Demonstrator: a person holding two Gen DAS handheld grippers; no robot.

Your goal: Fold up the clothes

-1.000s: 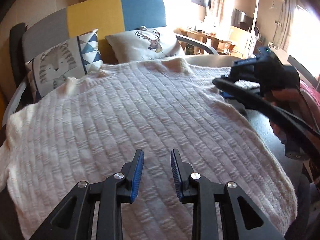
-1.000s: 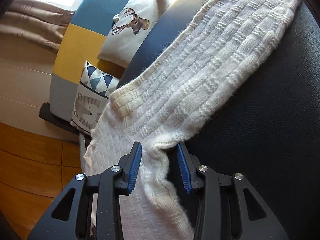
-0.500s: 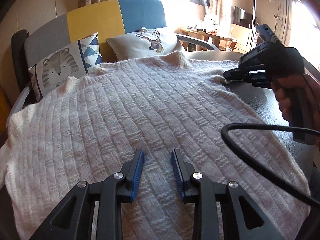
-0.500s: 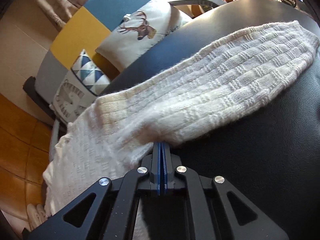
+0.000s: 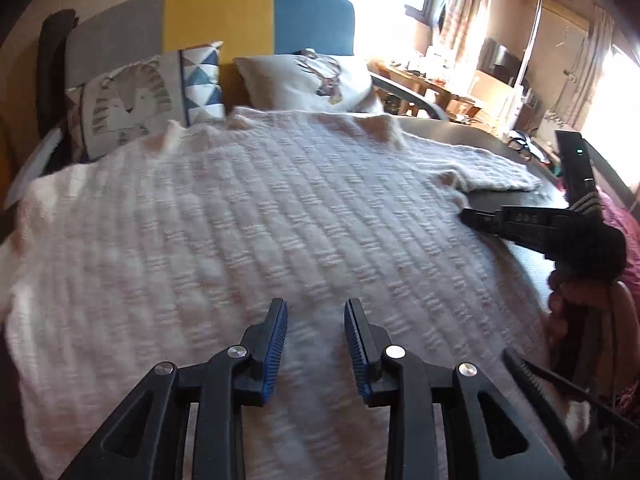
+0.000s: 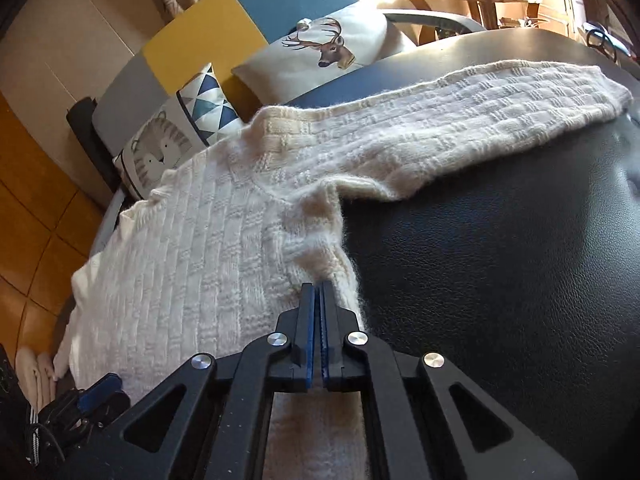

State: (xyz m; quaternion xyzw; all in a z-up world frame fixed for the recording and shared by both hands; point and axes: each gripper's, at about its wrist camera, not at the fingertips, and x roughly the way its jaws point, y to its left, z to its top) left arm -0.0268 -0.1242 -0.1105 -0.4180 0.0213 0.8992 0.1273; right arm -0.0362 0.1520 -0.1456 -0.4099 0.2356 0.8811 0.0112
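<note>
Left wrist view: the white knit sweater (image 5: 256, 216) lies spread flat over the dark table (image 5: 516, 198), filling most of the picture. The left gripper (image 5: 316, 320) hovers over the sweater's near part with its blue-padded fingers (image 5: 276, 344) apart — knit shows in the gap between them, and nothing is clamped. Whether the fingertips touch the fabric cannot be told. Toward the sweater's right side, one sleeve (image 5: 480, 170) stretches out over the bare table top. Just below that sleeve, the right gripper (image 5: 466, 213) reaches in from the right, its tip at the sweater's right edge beside the armpit. Beyond the sweater's far edge stand a tiger cushion (image 5: 128, 108) and a deer cushion (image 5: 308, 80) against a grey, yellow and blue sofa back (image 5: 218, 16).

Right wrist view: the right gripper (image 6: 319, 292) has its fingers (image 6: 308, 320) pressed together on a pinch of the sweater (image 6: 192, 252) — the fold sits right at the side seam under the armpit, and the knit is drawn into a small ridge running from the fingertips up toward the sleeve (image 6: 460, 120). The sleeve lies flat, pointing away to the right across the black table (image 6: 500, 260). The sweater's body spreads to the left of the fingers. Beyond the sweater's collar, the deer cushion (image 6: 328, 56) and tiger cushion (image 6: 160, 148) lean on the sofa back (image 6: 192, 32).
</note>
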